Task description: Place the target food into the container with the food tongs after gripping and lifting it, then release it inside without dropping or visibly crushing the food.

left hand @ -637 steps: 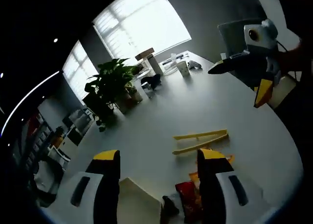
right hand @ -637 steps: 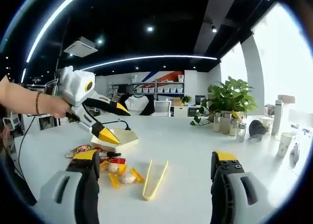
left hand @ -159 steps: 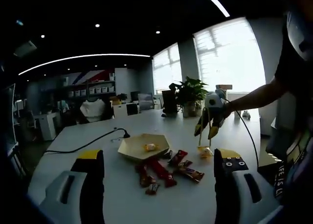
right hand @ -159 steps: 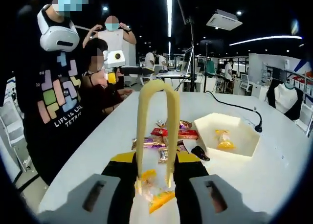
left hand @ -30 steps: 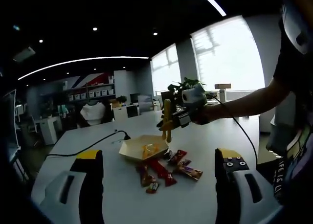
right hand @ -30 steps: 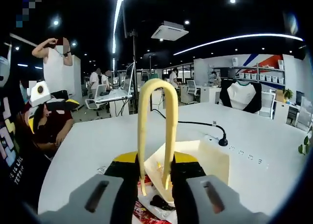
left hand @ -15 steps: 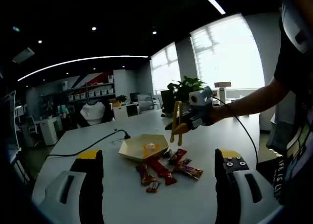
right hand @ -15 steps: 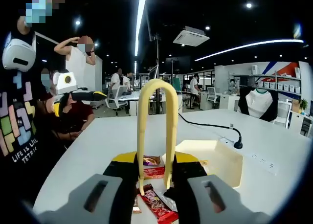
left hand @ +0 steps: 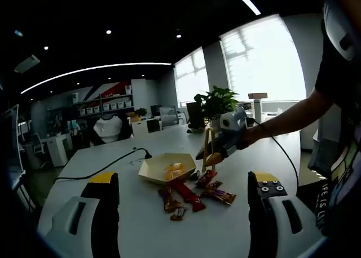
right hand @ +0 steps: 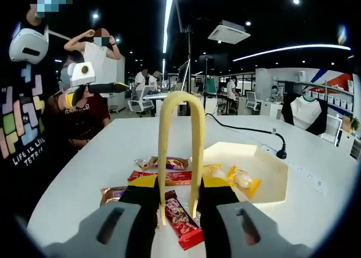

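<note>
My right gripper (right hand: pixel 179 186) is shut on yellow food tongs (right hand: pixel 164 145), whose loop stands up between the jaws. The tong tips hang over a red snack bar (right hand: pixel 183 219) and I see nothing pinched between them. The cream hexagonal tray (right hand: pixel 269 163) lies just right of the tongs and holds two yellow wrapped snacks (right hand: pixel 242 179). From the left gripper view, the right gripper (left hand: pixel 221 147) holds the tongs (left hand: pixel 207 148) low beside the tray (left hand: pixel 151 171), above the loose snacks (left hand: pixel 186 193). My left gripper (left hand: pixel 183 179) is open and empty, well short of them.
Several wrapped snacks (right hand: pixel 159 163) lie on the white table (right hand: pixel 113 156) left of the tray. A black cable with a plug (right hand: pixel 280 154) runs behind the tray. People (right hand: pixel 84 111) sit at the table's left edge. A potted plant (left hand: pixel 217 100) stands at the far end.
The right gripper with the tongs has moved off the tray and come down lower over the loose snacks. The left gripper stays open and still.
</note>
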Available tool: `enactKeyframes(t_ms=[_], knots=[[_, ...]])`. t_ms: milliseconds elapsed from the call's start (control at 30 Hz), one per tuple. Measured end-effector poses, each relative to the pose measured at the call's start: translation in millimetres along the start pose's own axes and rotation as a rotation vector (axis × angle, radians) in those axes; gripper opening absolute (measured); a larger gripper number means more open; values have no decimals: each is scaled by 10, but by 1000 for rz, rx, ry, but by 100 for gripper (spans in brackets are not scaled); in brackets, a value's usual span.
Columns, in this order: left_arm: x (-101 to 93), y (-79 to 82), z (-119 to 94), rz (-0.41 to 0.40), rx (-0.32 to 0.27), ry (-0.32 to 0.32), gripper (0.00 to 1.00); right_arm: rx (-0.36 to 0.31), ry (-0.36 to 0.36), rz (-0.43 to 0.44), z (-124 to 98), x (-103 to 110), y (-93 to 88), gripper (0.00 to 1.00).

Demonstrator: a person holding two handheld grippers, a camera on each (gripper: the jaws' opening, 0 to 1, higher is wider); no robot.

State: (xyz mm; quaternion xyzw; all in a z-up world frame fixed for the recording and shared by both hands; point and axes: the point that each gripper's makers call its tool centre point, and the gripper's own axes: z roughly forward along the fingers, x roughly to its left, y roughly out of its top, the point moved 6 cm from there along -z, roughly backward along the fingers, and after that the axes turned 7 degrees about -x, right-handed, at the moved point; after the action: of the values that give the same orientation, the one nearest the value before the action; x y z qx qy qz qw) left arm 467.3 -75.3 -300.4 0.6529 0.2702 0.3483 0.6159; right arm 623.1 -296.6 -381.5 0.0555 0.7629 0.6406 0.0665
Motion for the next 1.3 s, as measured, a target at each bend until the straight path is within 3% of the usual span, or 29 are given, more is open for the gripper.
enactKeyframes(t_ms=[367, 533, 600, 667, 700, 767, 800, 900, 1167, 1300], knots=[[42, -22, -11, 0, 11, 12, 100, 48, 40, -2, 55, -33, -164, 23], [64, -32, -17, 0, 16, 19, 100, 6, 24, 44, 41, -25, -168, 22], [67, -35, -22, 1, 17, 21, 100, 38, 16, 52, 37, -7, -159, 20], [68, -38, -23, 1, 19, 23, 100, 114, -30, 78, 42, -7, -149, 18], [68, -38, -23, 3, 19, 24, 100, 121, -17, 31, 75, 13, -129, 17], [70, -38, -22, 4, 19, 25, 100, 113, -35, 36, 98, 20, -128, 16], [71, -36, -23, 4, 19, 26, 100, 87, -85, 81, 86, -20, -138, 16], [76, -29, -41, 6, 22, 32, 100, 48, -97, 139, 65, -28, -153, 16], [107, -23, -69, 10, 22, 44, 100, 49, -108, 148, -31, -6, -129, 17], [90, -32, -61, 7, 22, 40, 100, -16, -122, 182, -83, -20, -23, 17]])
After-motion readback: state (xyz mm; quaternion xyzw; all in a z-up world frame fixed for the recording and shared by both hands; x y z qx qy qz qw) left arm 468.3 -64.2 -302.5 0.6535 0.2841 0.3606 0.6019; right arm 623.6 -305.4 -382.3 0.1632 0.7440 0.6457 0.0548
